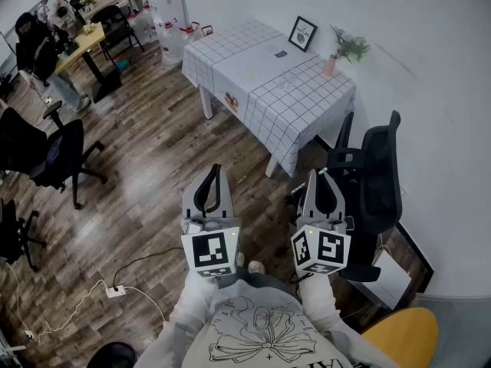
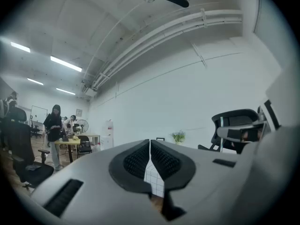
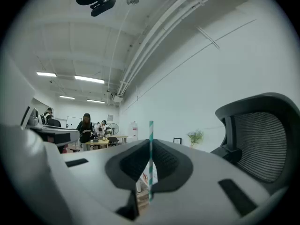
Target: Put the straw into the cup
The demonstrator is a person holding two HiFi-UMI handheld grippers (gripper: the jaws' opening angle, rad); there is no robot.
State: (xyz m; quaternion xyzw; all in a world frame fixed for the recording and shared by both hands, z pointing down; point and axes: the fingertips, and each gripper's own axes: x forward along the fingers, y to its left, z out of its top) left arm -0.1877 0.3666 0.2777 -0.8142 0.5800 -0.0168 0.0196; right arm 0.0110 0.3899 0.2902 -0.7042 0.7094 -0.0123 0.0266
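A green-and-white striped straw (image 3: 151, 146) stands upright between the fingers of my right gripper (image 3: 150, 170), which is shut on it. My left gripper (image 2: 150, 156) is shut, with nothing between its jaws. In the head view, both grippers, left (image 1: 213, 169) and right (image 1: 322, 175), are held side by side at chest height over the wood floor, well short of the table (image 1: 230, 52). A clear cup (image 1: 287, 80) shows faintly on the checked tablecloth. The straw is hard to make out in the head view.
A black office chair (image 1: 376, 182) stands just right of my right gripper. A potted plant (image 1: 337, 52) and a picture frame (image 1: 302, 33) sit at the table's far side. A power strip and cable (image 1: 115, 290) lie on the floor; more chairs (image 1: 46, 156) stand left.
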